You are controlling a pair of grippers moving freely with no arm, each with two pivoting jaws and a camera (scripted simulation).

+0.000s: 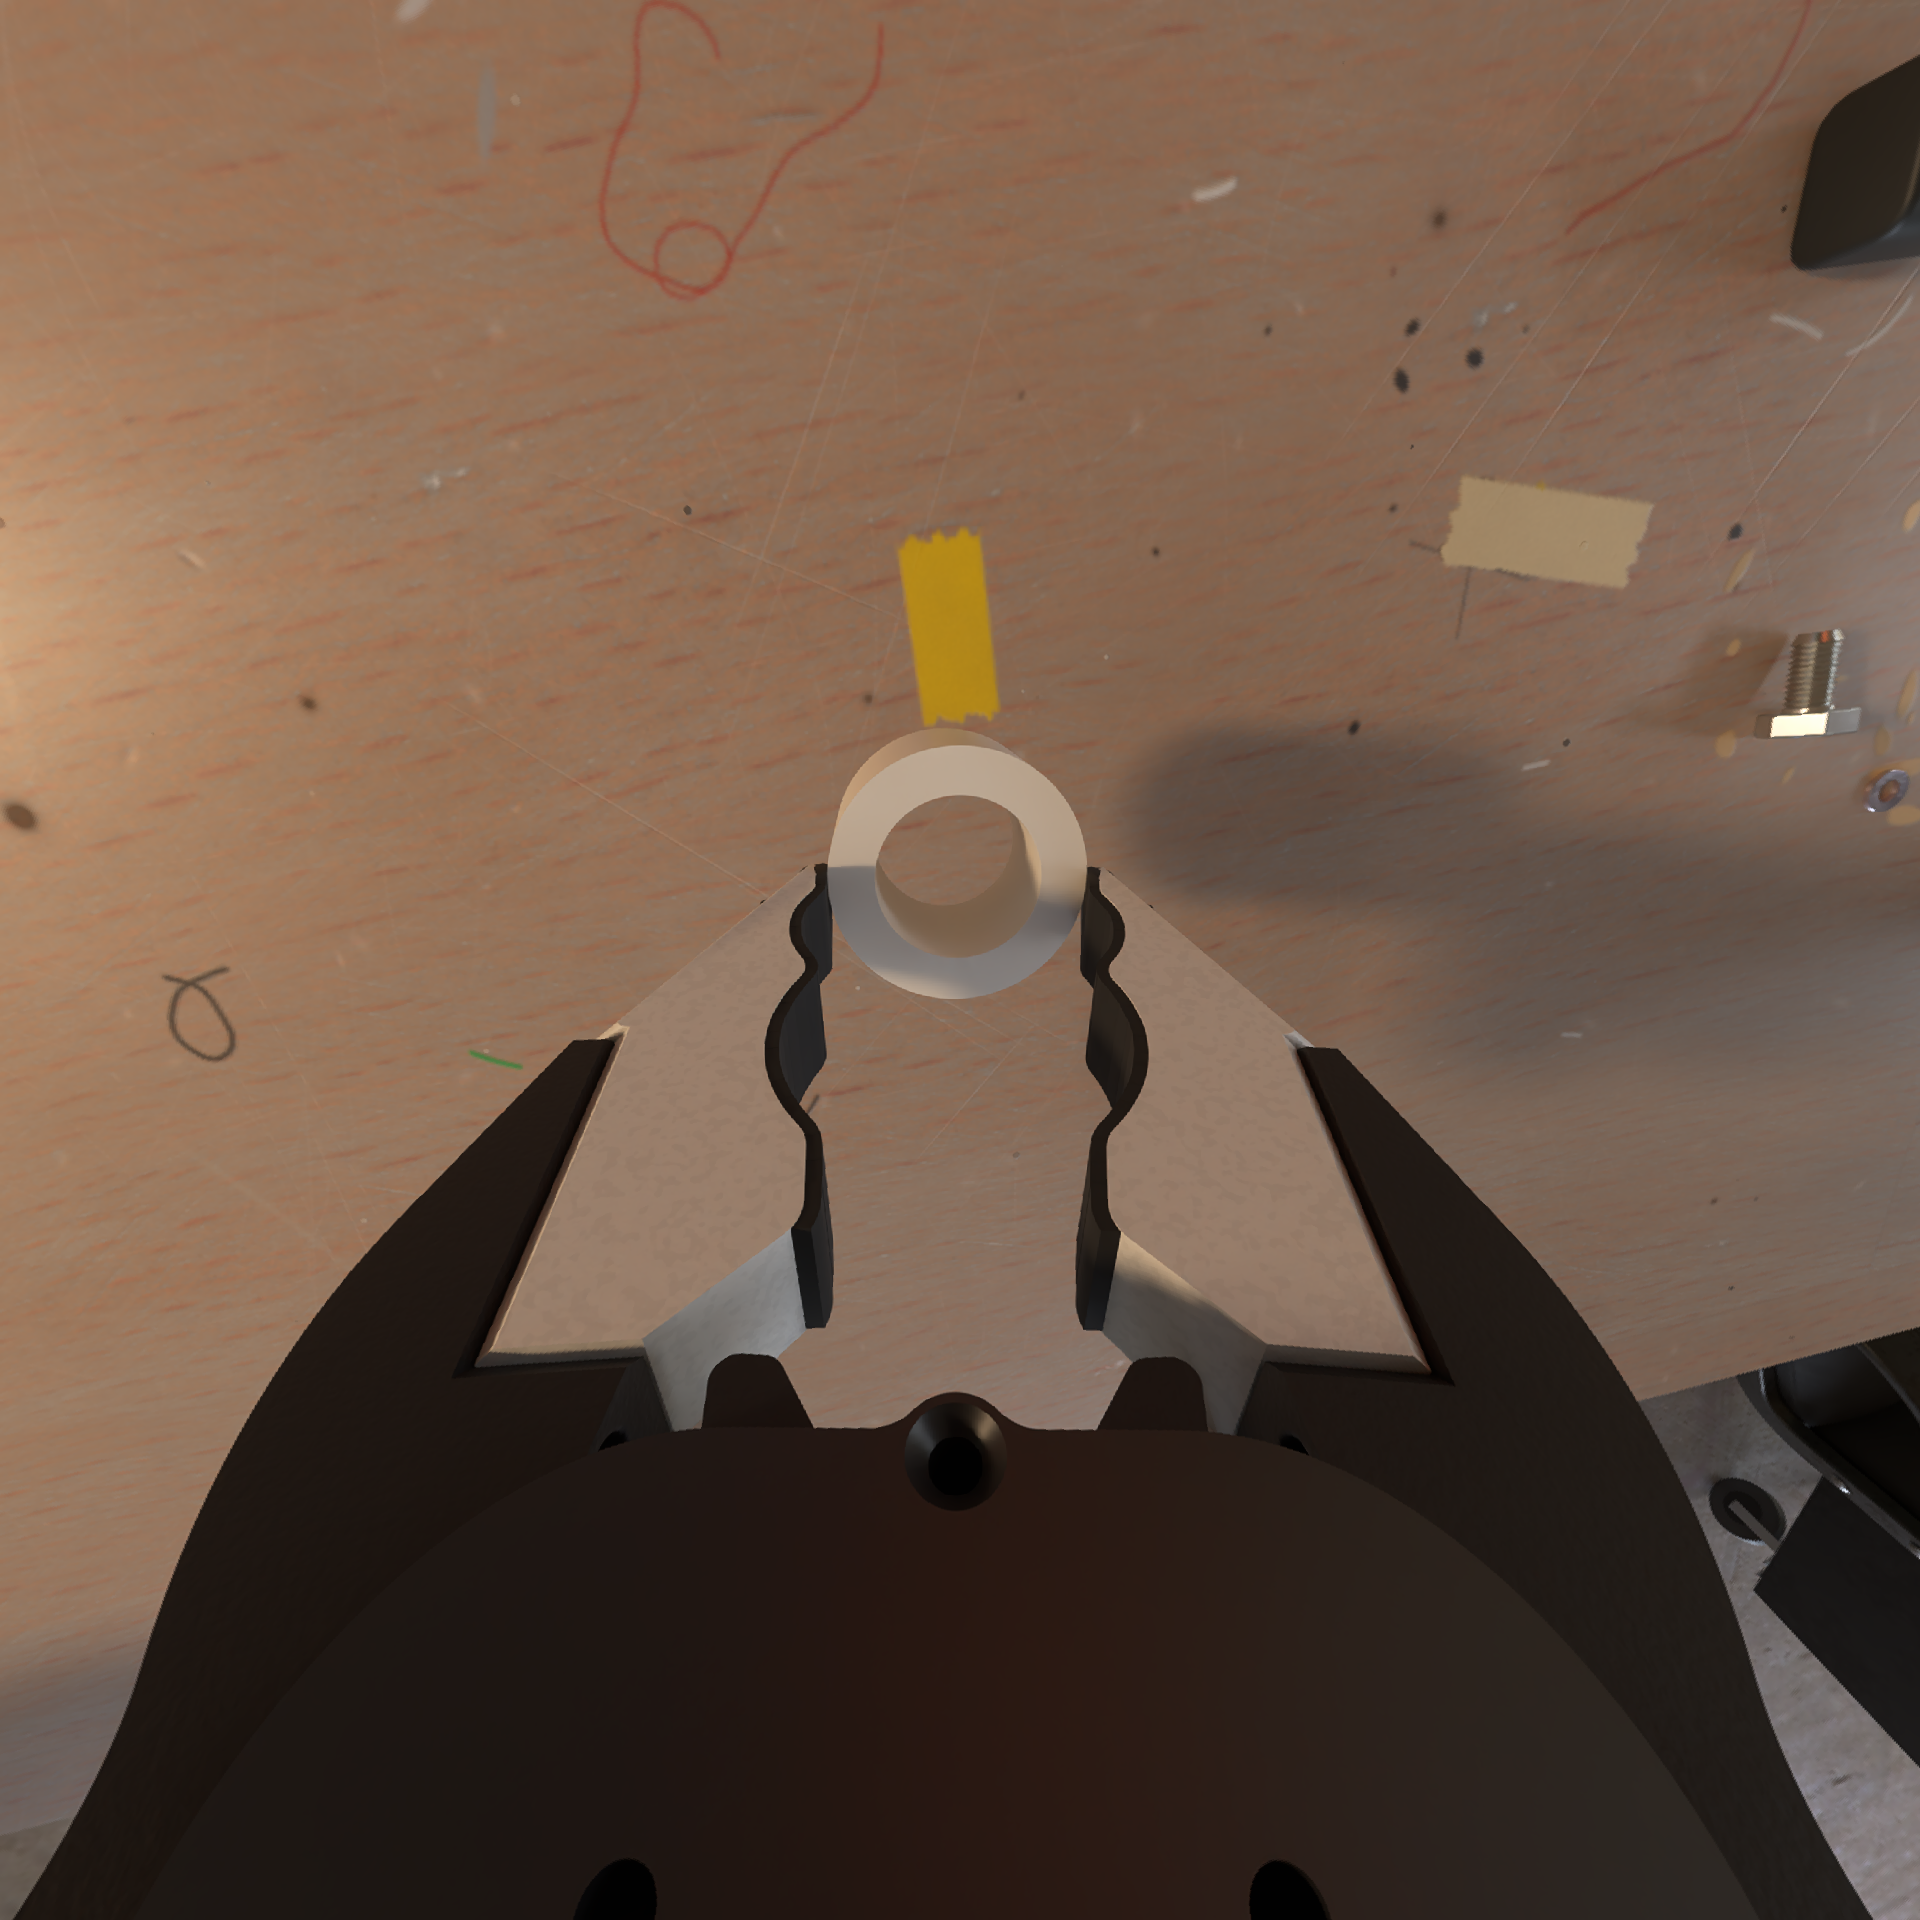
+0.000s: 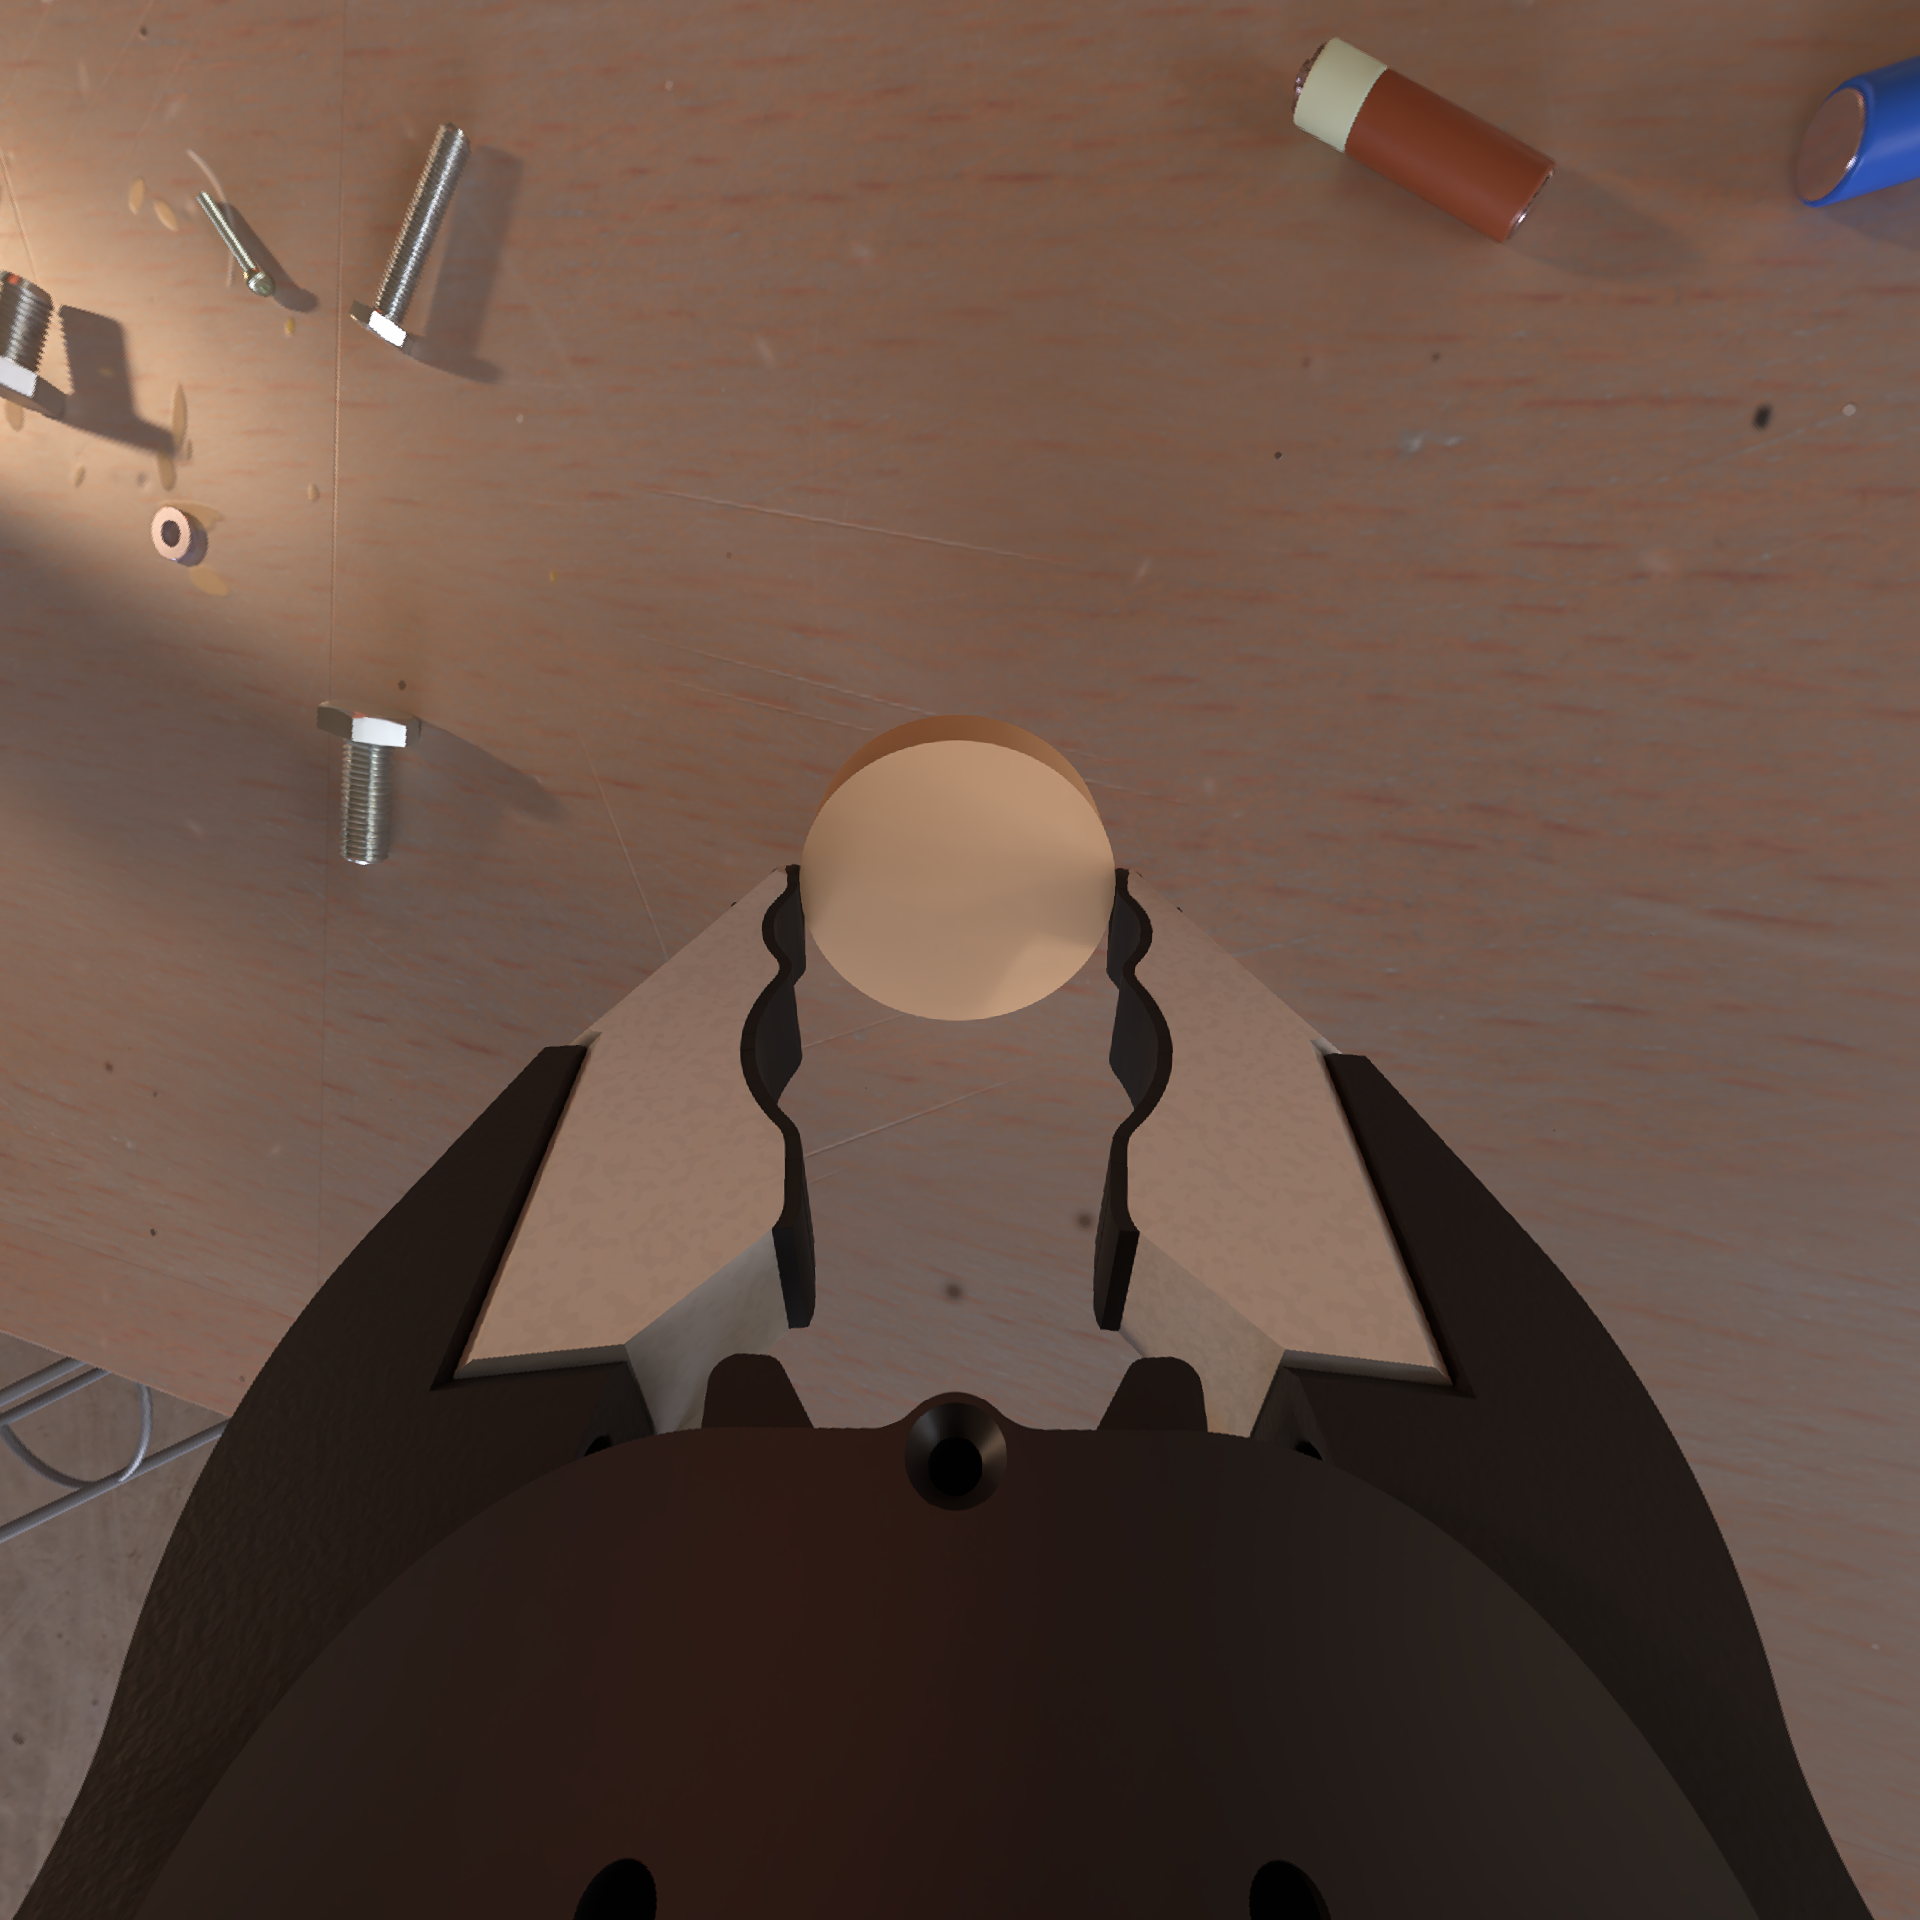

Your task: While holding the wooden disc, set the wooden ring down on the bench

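The table (image 1: 312, 623) fills both views: a scuffed pale wood surface with pen scribbles and specks. My left tongs (image 1: 956, 883) occupy the lower centre of the left wrist view and are clamped on the wooden ring (image 1: 862, 914), one finger tip at each side of its rim; the ring sits at frame centre, bore facing the camera. My right tongs (image 2: 956, 883) occupy the lower centre of the right wrist view and are clamped on the wooden disc (image 2: 956, 883), flat face toward the camera, gripped at its edge on both sides.

In the right wrist view, a red-brown battery (image 2: 1429, 140) lies at upper right, a blue cylinder (image 2: 1870, 130) at the right edge, a long bolt (image 2: 416, 234) at upper left and a short bolt (image 2: 366, 779) at centre left.

In the left wrist view, a yellow tape strip (image 1: 948, 629) lies just above the ring, a beige tape piece (image 1: 1543, 532) at right of centre, and a bolt (image 1: 1808, 686) at the right edge.
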